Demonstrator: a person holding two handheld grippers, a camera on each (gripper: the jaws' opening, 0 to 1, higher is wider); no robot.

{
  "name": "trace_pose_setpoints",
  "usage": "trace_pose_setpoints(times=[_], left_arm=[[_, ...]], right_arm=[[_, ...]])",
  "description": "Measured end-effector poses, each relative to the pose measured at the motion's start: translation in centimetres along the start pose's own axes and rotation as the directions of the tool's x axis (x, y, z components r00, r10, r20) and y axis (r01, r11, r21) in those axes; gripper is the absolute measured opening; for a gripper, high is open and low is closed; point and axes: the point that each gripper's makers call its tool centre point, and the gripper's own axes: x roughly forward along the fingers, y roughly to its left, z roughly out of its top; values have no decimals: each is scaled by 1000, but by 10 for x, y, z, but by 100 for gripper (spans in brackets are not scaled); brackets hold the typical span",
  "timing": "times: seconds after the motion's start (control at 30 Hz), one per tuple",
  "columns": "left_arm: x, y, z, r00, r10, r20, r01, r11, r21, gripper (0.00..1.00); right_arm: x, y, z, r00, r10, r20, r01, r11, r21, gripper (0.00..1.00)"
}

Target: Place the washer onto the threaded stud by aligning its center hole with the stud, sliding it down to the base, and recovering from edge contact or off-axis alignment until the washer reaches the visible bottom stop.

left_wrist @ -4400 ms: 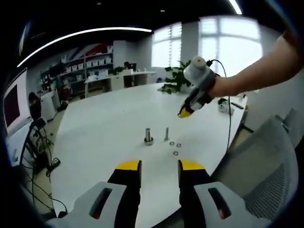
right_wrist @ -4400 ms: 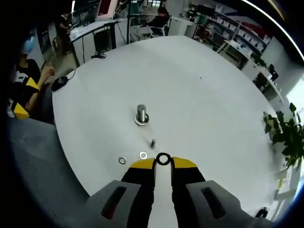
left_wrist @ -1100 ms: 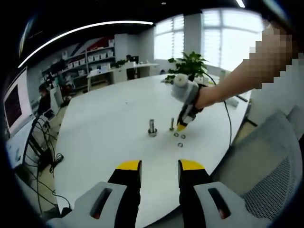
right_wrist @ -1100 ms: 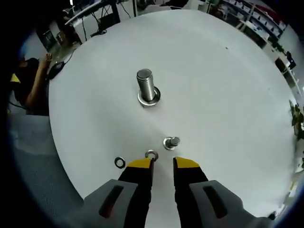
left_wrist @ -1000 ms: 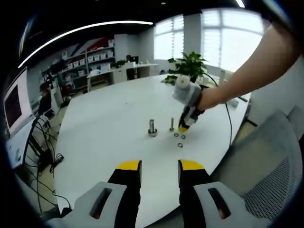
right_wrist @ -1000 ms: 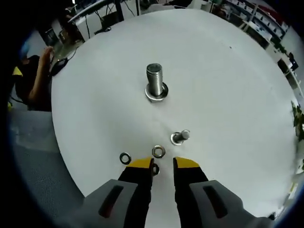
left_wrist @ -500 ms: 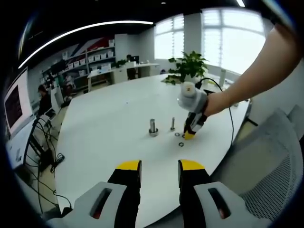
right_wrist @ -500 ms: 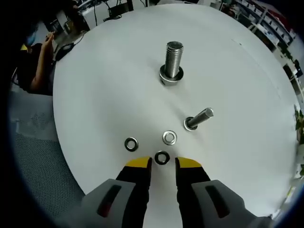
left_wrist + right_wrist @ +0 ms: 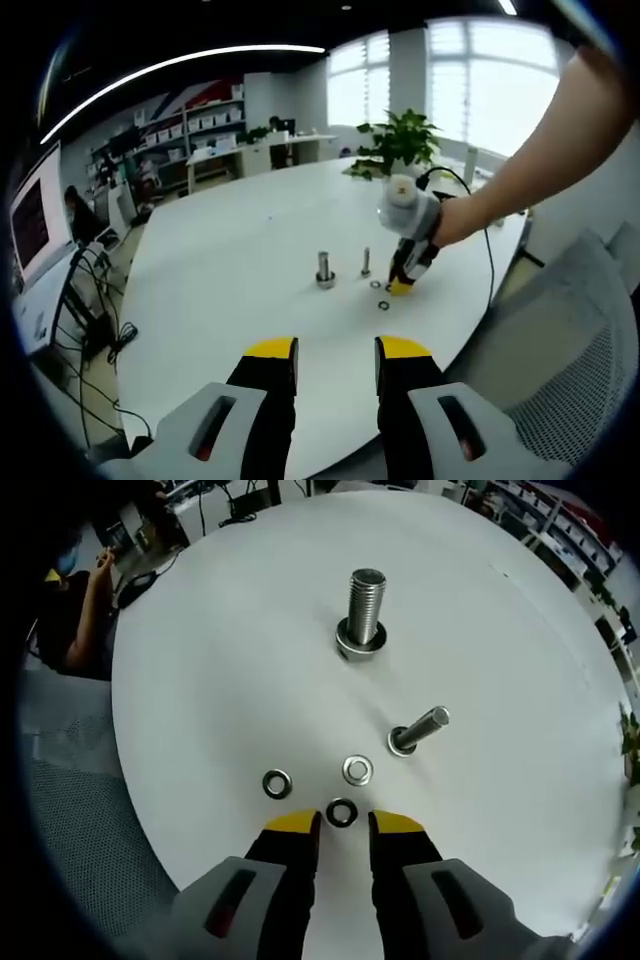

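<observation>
In the right gripper view we look down on a round white table [image 9: 200, 660], and going from left to right we first meet a washer [image 9: 277, 782] lying flat near the table's edge. Next comes the right gripper [image 9: 343, 824], its yellow-tipped jaws spread apart with a dark washer [image 9: 342, 811] lying flat on the table between the tips; we cannot tell whether either tip touches it. Just beyond, a bright washer [image 9: 357, 770] lies flat. Farther up stands a thick threaded stud [image 9: 365, 608] with a washer at its base, and to the right of the bright washer a thin threaded stud [image 9: 420, 728] rises from its own small base, looking tilted in this view. In the left gripper view our left gripper [image 9: 336, 352] hangs over the near edge of the same table [image 9: 220, 280], jaws parted and holding nothing. Beyond it we see the thick stud [image 9: 325, 269], then the thin stud [image 9: 366, 262], then the right gripper [image 9: 401, 287] held in a hand [image 9: 452, 218], tips down at the loose washers [image 9: 382, 295] on the tabletop.
</observation>
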Motion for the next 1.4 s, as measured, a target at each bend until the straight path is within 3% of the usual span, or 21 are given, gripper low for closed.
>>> trace_pose_setpoints(times=[0.13, 0.37, 0.63, 1.1, 1.4], left_arm=[[1, -1, -1, 1000, -6, -10, 6, 1000, 6, 29], [2, -1, -3, 1000, -9, -15, 9, 1000, 7, 29], [3, -3, -3, 1000, -19, -20, 19, 1000, 10, 29], [3, -6, -3, 999, -32, -21, 33, 999, 15, 29], [2, -8, -1, 999, -41, -10, 41, 999, 15, 29]], right_arm=[[0, 3, -1, 1000, 3, -14, -3, 1000, 2, 21], [0, 3, -2, 1000, 19, 19, -18, 1000, -16, 21], [1, 5, 3, 1000, 6, 22, -4, 999, -53, 16], [4, 7, 5, 991, -13, -136, -10, 986, -166, 15], [3, 5, 4, 991, -48, -127, 30, 990, -136, 15]])
